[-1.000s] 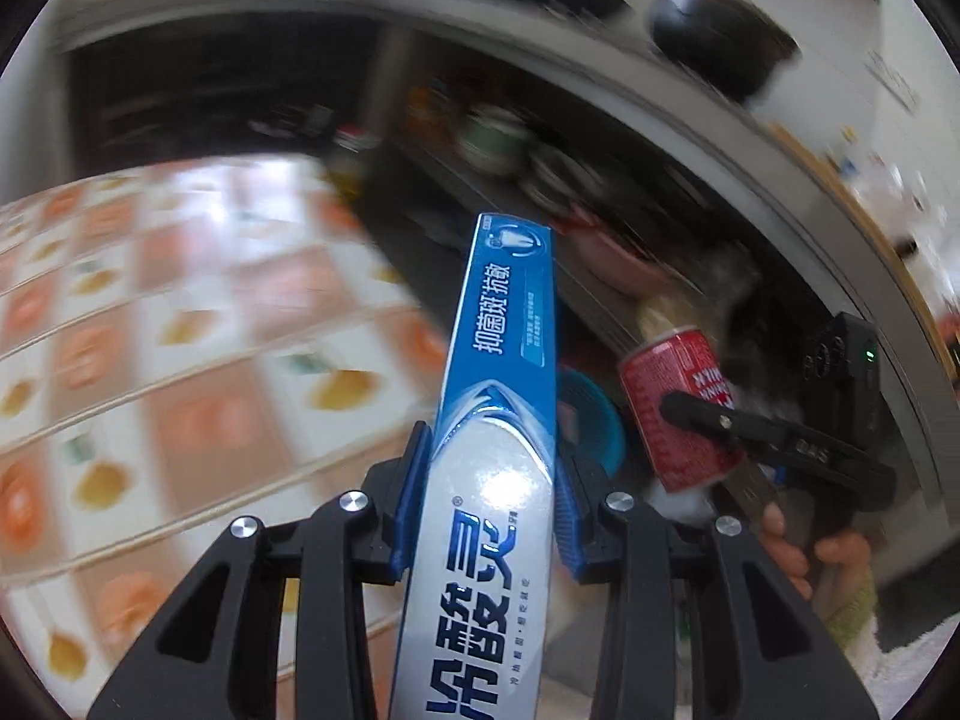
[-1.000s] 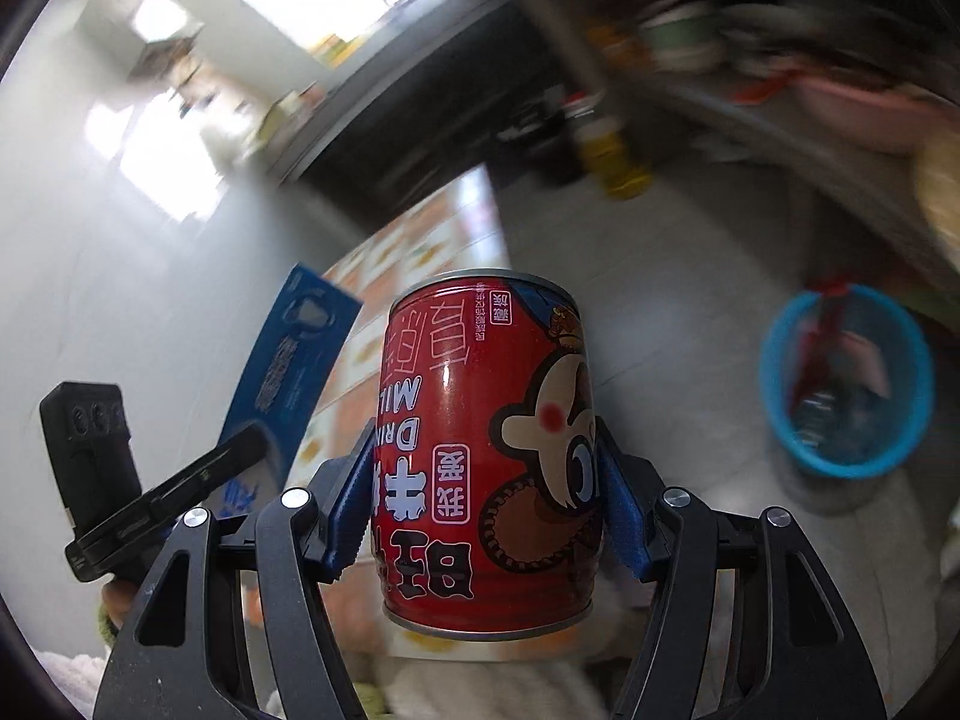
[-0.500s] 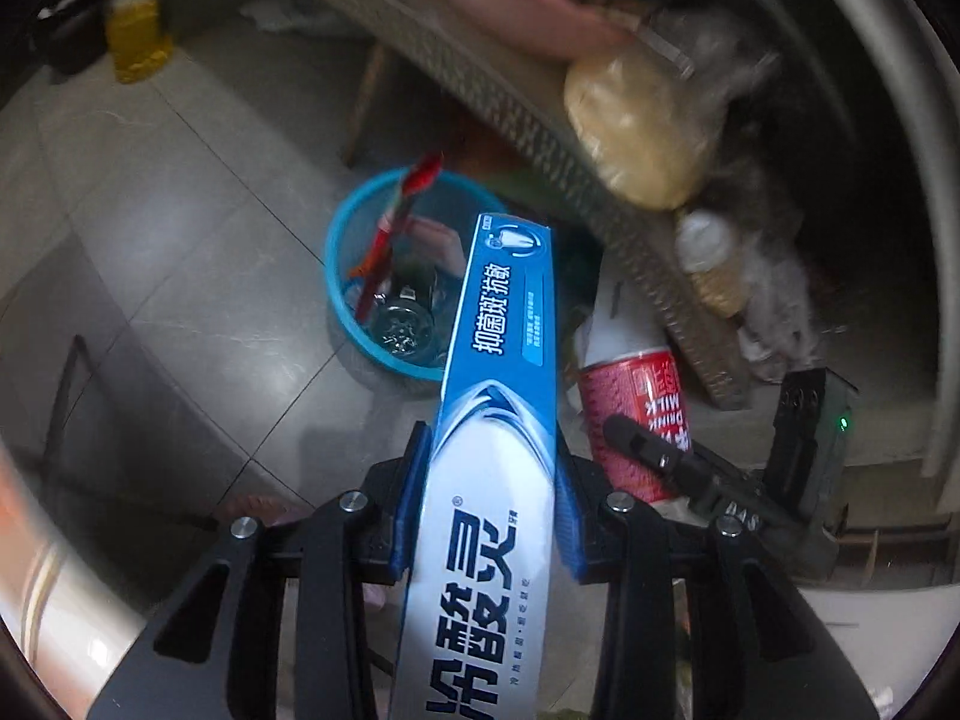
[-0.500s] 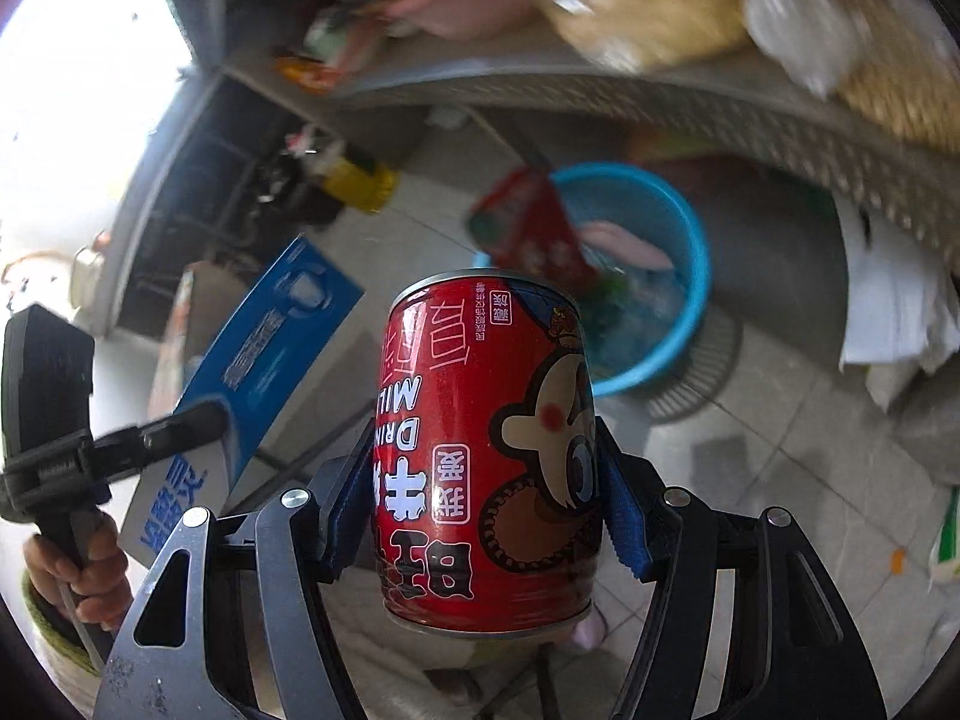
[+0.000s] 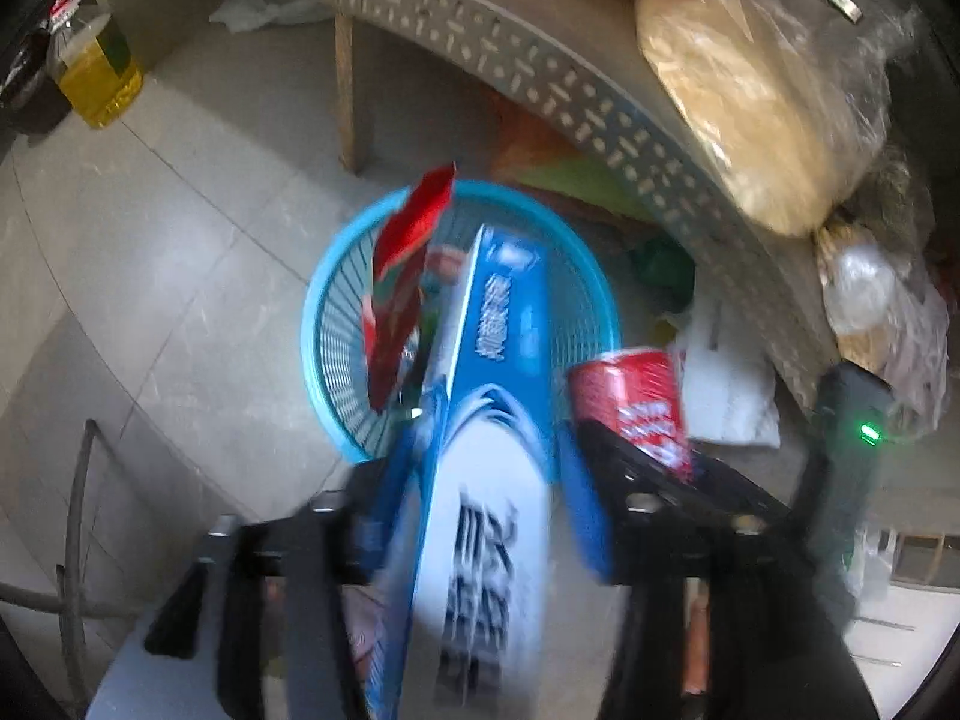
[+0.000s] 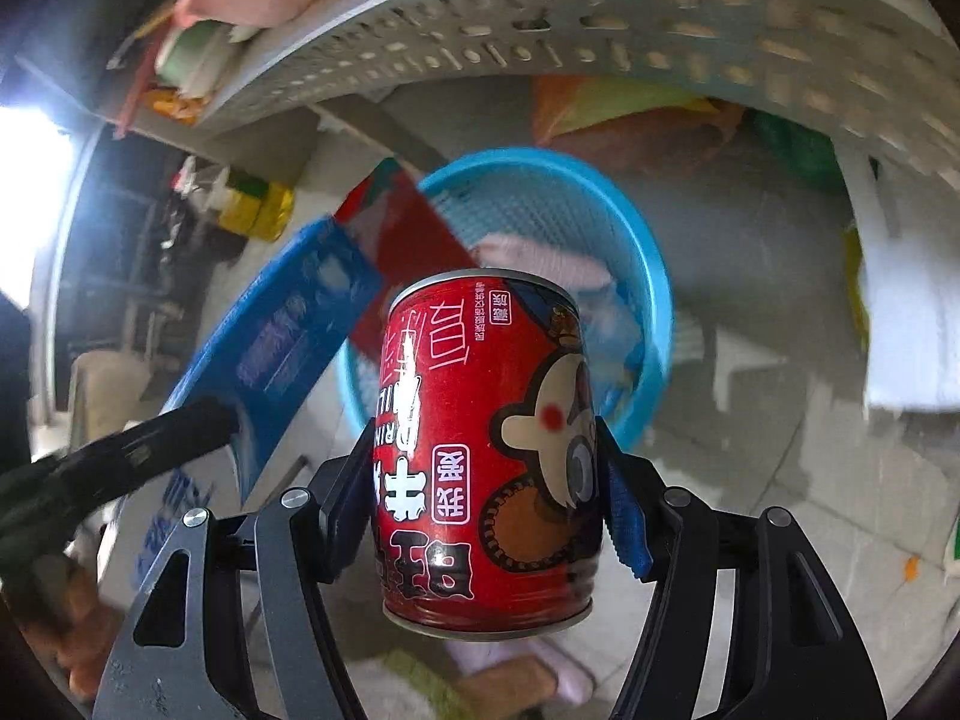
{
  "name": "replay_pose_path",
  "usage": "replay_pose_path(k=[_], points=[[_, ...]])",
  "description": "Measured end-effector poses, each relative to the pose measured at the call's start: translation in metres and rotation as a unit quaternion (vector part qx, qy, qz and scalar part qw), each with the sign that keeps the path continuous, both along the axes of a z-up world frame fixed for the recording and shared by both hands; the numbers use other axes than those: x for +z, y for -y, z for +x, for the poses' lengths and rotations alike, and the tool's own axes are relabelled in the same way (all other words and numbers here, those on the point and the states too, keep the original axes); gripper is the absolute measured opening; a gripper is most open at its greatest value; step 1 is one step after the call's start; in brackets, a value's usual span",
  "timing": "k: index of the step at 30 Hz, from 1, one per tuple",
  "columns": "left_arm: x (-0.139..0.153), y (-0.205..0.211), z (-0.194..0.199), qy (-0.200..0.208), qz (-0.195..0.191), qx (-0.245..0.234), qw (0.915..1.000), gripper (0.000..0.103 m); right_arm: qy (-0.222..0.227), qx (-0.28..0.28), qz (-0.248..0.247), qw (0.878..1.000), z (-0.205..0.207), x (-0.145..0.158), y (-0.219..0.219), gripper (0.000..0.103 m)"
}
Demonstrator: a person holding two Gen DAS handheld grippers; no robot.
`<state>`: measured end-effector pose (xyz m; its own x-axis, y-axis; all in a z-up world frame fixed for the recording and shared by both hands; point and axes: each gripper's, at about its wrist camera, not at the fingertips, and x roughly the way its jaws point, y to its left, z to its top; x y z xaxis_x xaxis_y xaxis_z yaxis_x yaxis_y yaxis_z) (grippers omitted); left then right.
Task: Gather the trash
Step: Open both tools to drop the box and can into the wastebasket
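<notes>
Right Wrist View: Can Held Over Basket

The right gripper clamped a red drink can upright between blue pads. A blue basket stood beyond on the tiled floor, holding a red wrapper. A blue toothpaste box angled in at left

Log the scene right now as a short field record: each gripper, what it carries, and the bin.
left gripper: jaws opening, blue toothpaste box between them, tilted toward the basket
right gripper: shut on red drink can
bin: blue basket on the tiled floor, under a perforated metal shelf
bin contents: red wrapper sticking up; the rest unclear
can position: above and in front of the basket, not yet in it
</notes>
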<state>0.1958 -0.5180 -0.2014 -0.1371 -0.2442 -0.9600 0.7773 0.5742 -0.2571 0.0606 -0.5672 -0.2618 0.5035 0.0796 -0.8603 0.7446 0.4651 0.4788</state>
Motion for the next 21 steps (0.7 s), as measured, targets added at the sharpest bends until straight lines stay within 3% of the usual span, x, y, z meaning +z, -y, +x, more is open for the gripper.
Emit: replay_pose_path(k=[3, 5, 12, 21], points=[[0.013, -0.007, 0.000, -0.006, -0.019, 0.008, 0.9998, 0.068, -0.022, 0.000, -0.011, 1.000, 0.013, -0.014, 0.004, 0.063], [0.023, -0.015, -0.002, -0.004, -0.025, 0.003, 0.9997, 0.068, -0.039, 0.000, -0.024, 0.999, 0.012, -0.017, 0.001, 0.064], [0.091, -0.059, -0.006, 0.027, -0.078, 0.002, 0.9966, 0.073, -0.041, -0.003, -0.056, 0.998, -0.011, -0.007, -0.011, 0.066], [0.183, -0.164, -0.034, 0.068, -0.176, 0.045, 0.9811, 0.080, -0.013, -0.013, -0.089, 0.996, -0.017, 0.024, -0.008, 0.066]])
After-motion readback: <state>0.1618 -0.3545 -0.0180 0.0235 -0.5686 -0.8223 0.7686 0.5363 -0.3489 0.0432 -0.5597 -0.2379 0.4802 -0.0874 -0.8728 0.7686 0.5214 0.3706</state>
